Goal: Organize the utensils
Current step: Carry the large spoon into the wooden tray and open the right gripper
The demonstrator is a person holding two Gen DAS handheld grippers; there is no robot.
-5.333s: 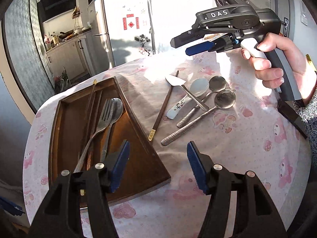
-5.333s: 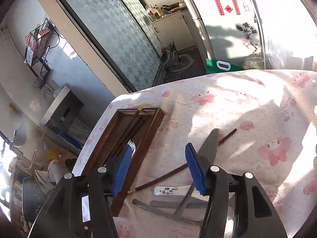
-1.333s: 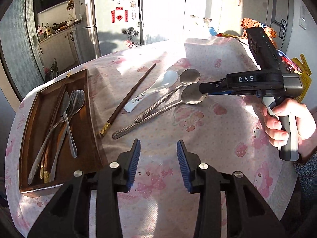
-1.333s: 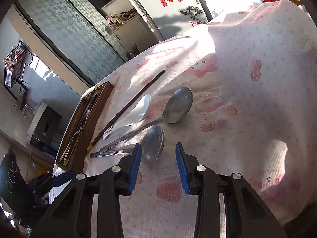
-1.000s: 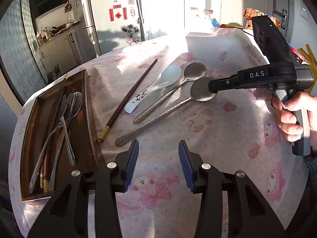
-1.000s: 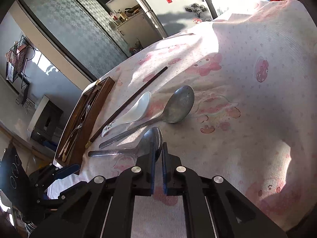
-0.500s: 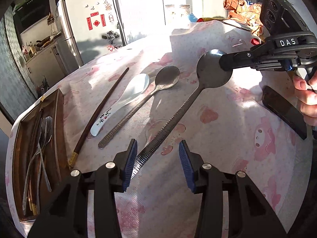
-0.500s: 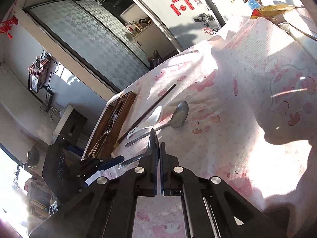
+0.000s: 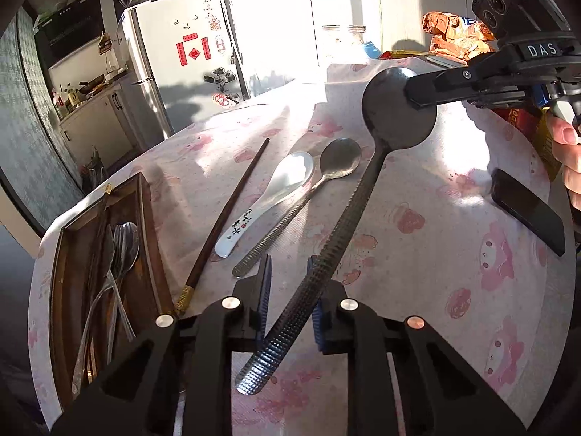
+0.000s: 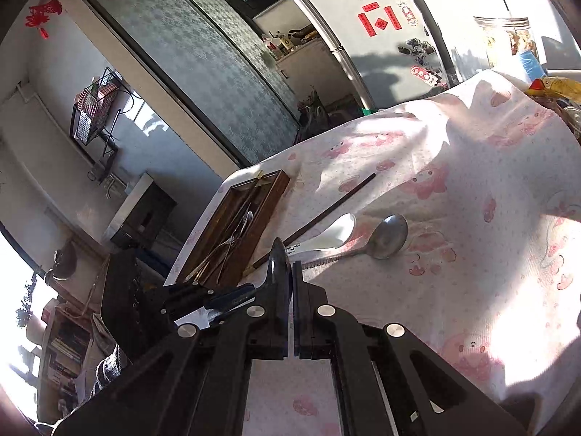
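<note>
Raised now, large spoon (image 9: pixel 397 109) stays pinched by right gripper (image 10: pixel 291 272); left gripper (image 9: pixel 288 290) open.

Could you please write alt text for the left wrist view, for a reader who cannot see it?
The right claw grips a large metal spoon by its bowl, its handle lying between the open left claw's fingers. A chopstick, ceramic spoon and another metal spoon lie beside a wooden tray.

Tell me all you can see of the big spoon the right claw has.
The big spoon is dark metal with a round bowl and a long, knurled handle. The right claw is shut on the bowl's edge, holding it above the tablecloth. Its handle slants down between the left claw's open pads, apparently not gripped.
</note>
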